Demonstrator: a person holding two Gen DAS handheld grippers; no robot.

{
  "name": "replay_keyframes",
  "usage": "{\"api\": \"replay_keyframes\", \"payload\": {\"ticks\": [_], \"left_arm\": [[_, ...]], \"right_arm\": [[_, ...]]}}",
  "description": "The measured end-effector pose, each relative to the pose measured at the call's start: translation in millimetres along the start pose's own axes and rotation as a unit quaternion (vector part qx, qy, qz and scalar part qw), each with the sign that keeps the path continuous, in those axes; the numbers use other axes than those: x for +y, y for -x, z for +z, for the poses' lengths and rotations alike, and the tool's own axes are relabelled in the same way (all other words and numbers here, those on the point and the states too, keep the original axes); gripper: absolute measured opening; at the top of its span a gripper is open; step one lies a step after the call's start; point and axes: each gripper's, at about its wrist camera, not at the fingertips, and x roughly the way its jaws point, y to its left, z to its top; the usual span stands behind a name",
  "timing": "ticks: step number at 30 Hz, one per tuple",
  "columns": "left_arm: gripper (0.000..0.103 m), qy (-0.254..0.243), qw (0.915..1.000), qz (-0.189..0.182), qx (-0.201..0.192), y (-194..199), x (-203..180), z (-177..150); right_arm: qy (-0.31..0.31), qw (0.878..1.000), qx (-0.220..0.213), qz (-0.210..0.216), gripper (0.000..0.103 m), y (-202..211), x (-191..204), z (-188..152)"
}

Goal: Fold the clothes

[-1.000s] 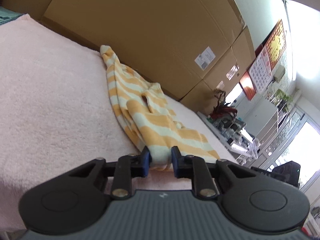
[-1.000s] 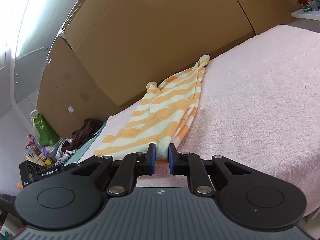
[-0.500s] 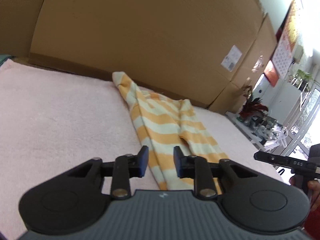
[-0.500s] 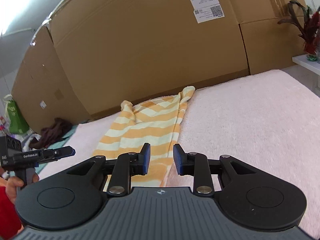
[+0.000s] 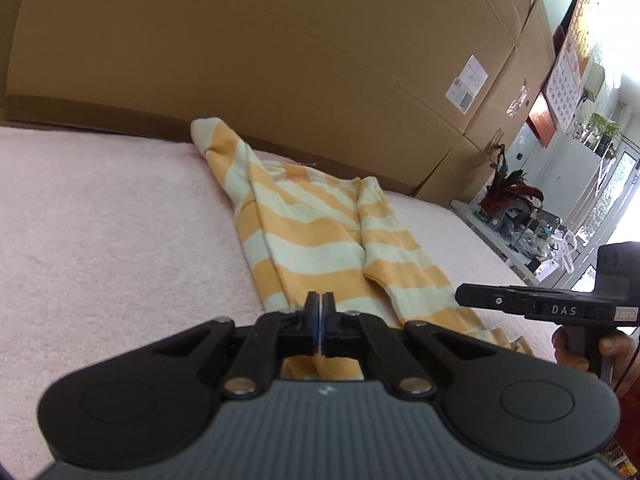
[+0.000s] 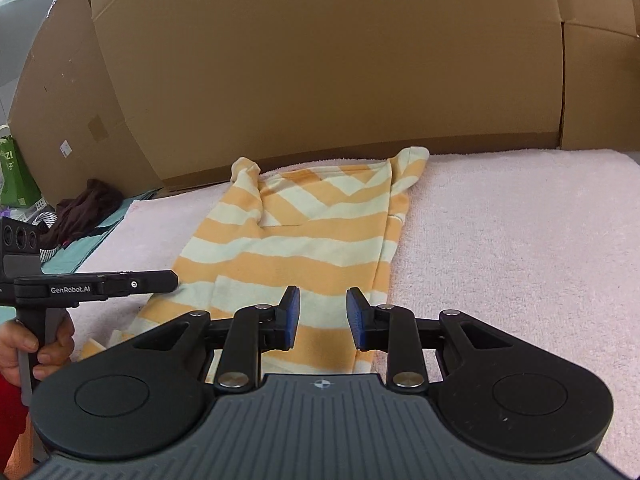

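An orange-and-cream striped shirt (image 5: 312,232) (image 6: 304,240) lies flat on the pink towel (image 5: 100,220), folded lengthwise into a long strip with its sleeves tucked in. My left gripper (image 5: 320,306) hovers over the shirt's near hem, pads pressed together with no cloth between them. Its side also shows at the left of the right wrist view (image 6: 174,280), held by a hand. My right gripper (image 6: 323,312) stands open above the near part of the shirt, nothing between its blue pads. From the left wrist view the right gripper (image 5: 460,296) pokes in at the right.
Large cardboard boxes (image 6: 320,80) wall off the far side of the towel (image 6: 520,240). A dark heap of clothes (image 6: 88,208) and a green bag (image 6: 12,180) sit off the left end. A red-leaved plant (image 5: 512,192) and cluttered shelf stand past the right end.
Both grippers let go of the shirt's near hem and drew back from it. The left then shut empty, the right opened wider. The shirt now lies flat.
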Motion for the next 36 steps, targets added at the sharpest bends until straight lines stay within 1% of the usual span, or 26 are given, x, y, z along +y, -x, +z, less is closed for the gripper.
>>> {"api": "replay_keyframes", "payload": {"ticks": [1,2,4,6,7,9,13,14,15,19,22,25,27,28,30,32,33,34,35,36], "left_arm": [[0.002,0.001,0.9999,0.011,0.000,0.0,0.0,-0.4],[0.002,0.002,0.9997,0.023,0.001,-0.1,0.0,-0.8],[0.000,0.002,0.9999,0.007,-0.010,3.2,0.0,-0.3],[0.000,0.001,0.9996,-0.016,-0.023,7.0,-0.1,0.5],[0.000,0.002,0.9995,-0.018,-0.028,8.2,-0.1,3.8],[0.000,0.001,0.9996,-0.006,-0.029,4.4,1.2,16.1],[0.000,0.003,0.9999,0.004,0.010,-30.1,11.7,32.0],[0.004,0.004,0.9997,0.007,0.021,-39.9,14.5,35.0],[0.008,0.006,0.9997,0.010,0.021,-44.7,17.8,37.8],[0.008,0.015,0.9997,0.018,0.007,-56.0,31.6,48.6],[0.009,0.035,0.9993,0.012,0.002,-65.5,41.7,56.3],[0.010,0.029,0.9993,0.022,-0.005,-70.9,41.0,61.7],[0.009,0.037,0.9990,0.022,-0.014,-66.5,41.7,58.5],[0.005,0.035,0.9990,0.018,-0.022,-60.0,41.1,56.0],[0.003,0.026,0.9988,0.007,-0.042,-44.0,39.1,50.6],[0.012,0.012,0.9978,0.000,-0.064,-27.6,35.7,44.5],[0.020,0.007,0.9974,-0.010,-0.071,-22.0,34.0,41.8],[0.023,0.005,0.9968,-0.024,-0.075,-17.6,32.8,39.4],[0.024,0.002,0.9961,-0.038,-0.079,-13.1,31.7,37.0],[0.031,-0.004,0.9965,-0.043,-0.072,-14.3,28.9,36.1]], "right_arm": [[-0.001,1.000,-0.004,0.000,0.029,-0.2,-0.4,-2.9],[-0.001,1.000,-0.009,0.000,0.028,0.0,-0.5,-5.8],[-0.002,1.000,-0.019,0.001,0.030,0.3,-0.7,-11.7],[-0.001,1.000,-0.025,0.005,0.035,0.9,0.8,-14.0],[-0.003,1.000,-0.026,0.006,0.035,0.2,0.5,-13.9],[-0.012,0.999,-0.028,0.011,0.035,-1.2,-1.8,-13.7],[-0.046,0.998,-0.035,0.029,0.035,-1.0,-11.0,-15.4],[-0.051,0.998,-0.036,0.032,0.035,-0.7,-12.3,-16.0],[-0.056,0.997,-0.036,0.035,0.035,-0.5,-13.5,-16.4],[-0.072,0.996,-0.040,0.043,0.035,1.4,-16.9,-17.8],[-0.071,0.996,-0.041,0.041,0.035,2.1,-15.2,-18.1],[-0.070,0.996,-0.042,0.039,0.035,3.7,-13.9,-18.9],[-0.075,0.995,-0.045,0.039,0.035,5.0,-15.6,-19.1],[-0.078,0.995,-0.047,0.040,0.035,6.0,-16.7,-19.7],[-0.097,0.993,-0.061,0.033,0.035,9.8,-22.8,-21.6],[-0.120,0.989,-0.081,0.022,0.037,15.3,-30.6,-24.5],[-0.131,0.987,-0.092,0.022,0.038,18.6,-35.1,-25.8],[-0.143,0.984,-0.103,0.023,0.039,21.8,-39.6,-26.9],[-0.145,0.983,-0.106,0.027,0.039,22.9,-42.2,-26.0],[-0.144,0.984,-0.102,0.032,0.038,21.9,-43.9,-23.9]]}}
